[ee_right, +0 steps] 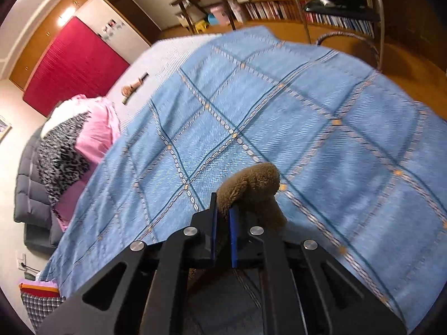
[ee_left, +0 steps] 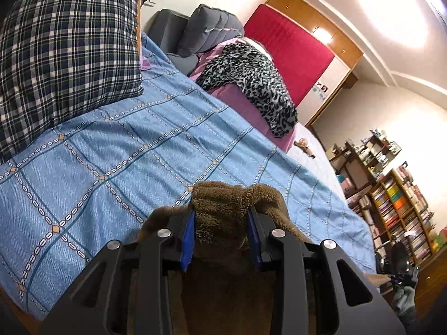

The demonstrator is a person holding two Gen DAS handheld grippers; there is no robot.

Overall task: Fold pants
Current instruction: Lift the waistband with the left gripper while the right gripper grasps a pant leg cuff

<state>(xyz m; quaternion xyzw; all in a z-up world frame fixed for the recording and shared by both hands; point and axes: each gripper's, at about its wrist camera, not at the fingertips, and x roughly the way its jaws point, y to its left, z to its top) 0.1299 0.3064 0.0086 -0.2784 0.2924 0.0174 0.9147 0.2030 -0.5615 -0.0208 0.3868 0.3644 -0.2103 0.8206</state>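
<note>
The pants are brown fleece. In the left wrist view a thick bunch of the pants [ee_left: 223, 209] sits between the blue pads of my left gripper [ee_left: 220, 215], which is shut on it, and the cloth hangs down below the jaws. In the right wrist view my right gripper [ee_right: 223, 209] is shut on a narrower fold of the pants [ee_right: 251, 184], which bulges out past the fingertips. Both grippers are held above the blue patterned bedspread [ee_left: 125, 153].
A plaid pillow [ee_left: 64, 47] lies at the far left of the bed. A pink pile with a leopard-print cloth [ee_left: 251, 83] and grey cushions [ee_left: 209, 28] sit at the far side. Bookshelves [ee_left: 391, 195] and a chair [ee_right: 349, 8] stand beyond the bed's edge.
</note>
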